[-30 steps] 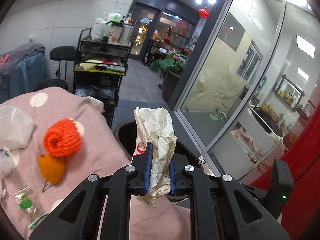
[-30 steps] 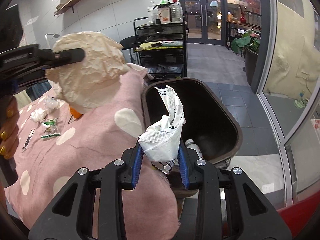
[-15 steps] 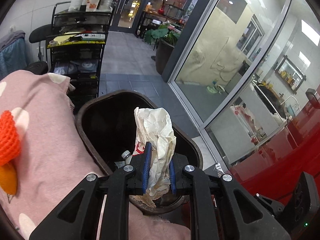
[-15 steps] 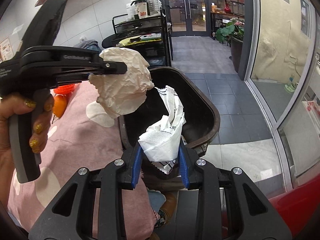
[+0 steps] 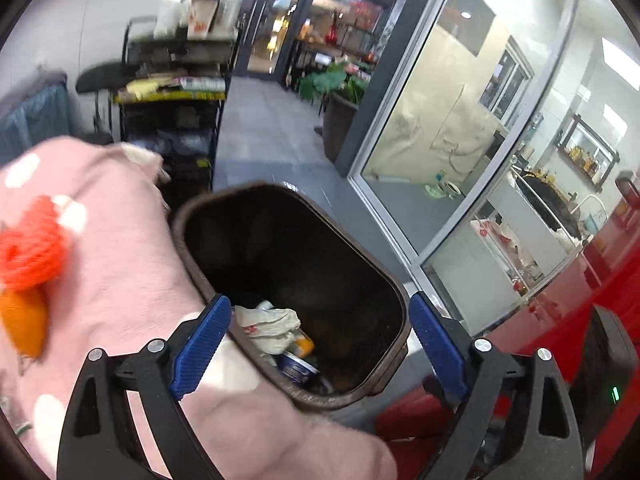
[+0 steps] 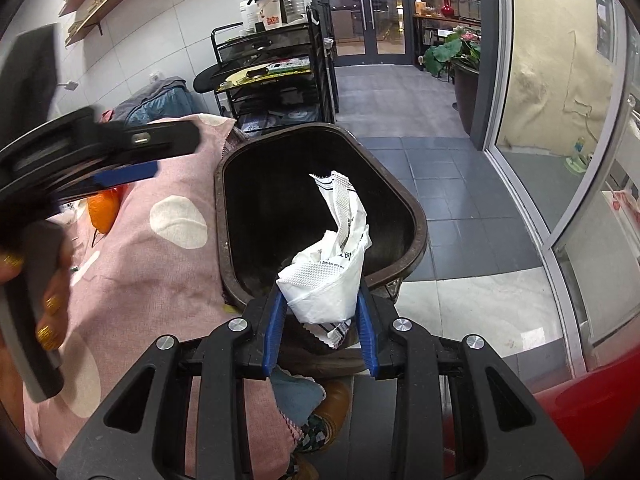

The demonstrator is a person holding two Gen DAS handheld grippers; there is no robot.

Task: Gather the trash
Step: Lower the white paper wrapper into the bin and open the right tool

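- Now the left hand-held gripper (image 5: 316, 344) stood over the brown trash bin (image 5: 394, 292) with its jaws opening wide and nothing between them; half a second before, it had pinched a crumpled beige paper in that same spot.
- That crumpled paper (image 5: 266, 326) lay inside the bin on top of other rubbish, so one piece of trash counted as delivered.
- By contrast, the right hand-held gripper (image 6: 320, 312) was about a quarter open and clamped on a white printed wrapper (image 6: 332, 264), as it had been a second earlier.
- The wrapper hung above the near rim of the bin, not yet dropped.
- Its long axis ran roughly upright, along the fingers, with the twisted striped end pointing up and away over the bin's mouth.
- More trash, an orange foam net (image 5: 30, 248) among it, was left on the pink-covered tabletop (image 5: 120, 280).
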